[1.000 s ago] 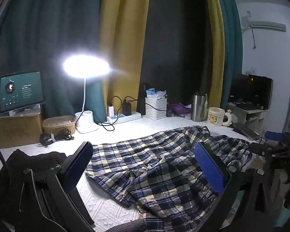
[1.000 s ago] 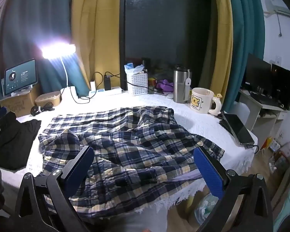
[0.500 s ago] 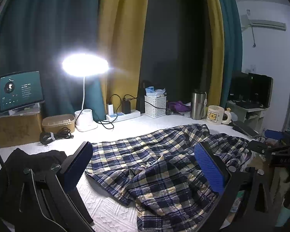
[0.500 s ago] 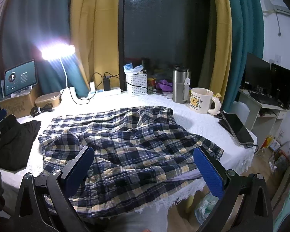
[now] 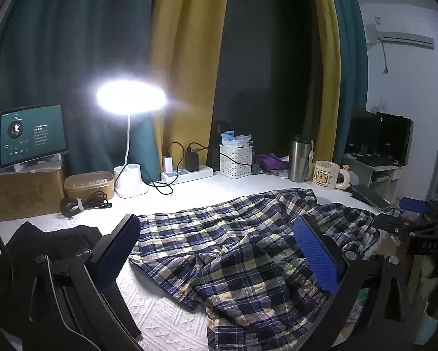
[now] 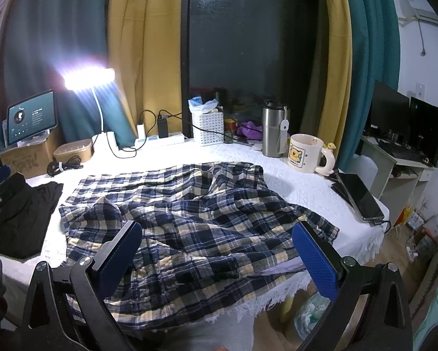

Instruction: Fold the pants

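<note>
The rumpled navy-and-cream plaid pants (image 6: 189,222) lie spread across the white textured tablecloth (image 6: 303,187), unmoved over the last second. Both the left gripper (image 5: 219,251) and right gripper (image 6: 219,251) hover wide open, empty, barely drifting; I'd say folding hasn't started.

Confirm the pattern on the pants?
Plaid pants: navy, white and pale yellow checks. Clearest in the right wrist view.
</note>
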Demonstrator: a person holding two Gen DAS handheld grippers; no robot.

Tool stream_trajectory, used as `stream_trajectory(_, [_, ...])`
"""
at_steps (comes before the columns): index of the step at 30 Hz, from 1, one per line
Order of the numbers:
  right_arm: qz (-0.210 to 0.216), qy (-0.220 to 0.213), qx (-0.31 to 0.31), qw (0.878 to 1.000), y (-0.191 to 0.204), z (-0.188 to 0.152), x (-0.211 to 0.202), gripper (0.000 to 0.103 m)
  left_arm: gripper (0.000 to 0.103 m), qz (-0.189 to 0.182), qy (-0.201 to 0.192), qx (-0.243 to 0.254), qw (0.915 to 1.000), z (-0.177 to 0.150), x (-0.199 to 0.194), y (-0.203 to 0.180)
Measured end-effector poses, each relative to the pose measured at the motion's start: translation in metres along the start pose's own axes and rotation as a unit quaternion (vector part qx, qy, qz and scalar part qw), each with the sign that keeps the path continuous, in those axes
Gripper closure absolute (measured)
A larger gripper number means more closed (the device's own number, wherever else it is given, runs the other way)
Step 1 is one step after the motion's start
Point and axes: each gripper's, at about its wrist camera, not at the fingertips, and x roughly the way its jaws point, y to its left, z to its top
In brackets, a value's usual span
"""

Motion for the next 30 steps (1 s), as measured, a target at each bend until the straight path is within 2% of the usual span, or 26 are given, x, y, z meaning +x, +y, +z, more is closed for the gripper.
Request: stream_trajectory(30, [0.001,-0.002,0.0,1.0,0.0017,0.0028,-0.0029,0.0,0.0,0.003,-0.01,0.0,0.9999,0.0055,-0.005,0.0002])
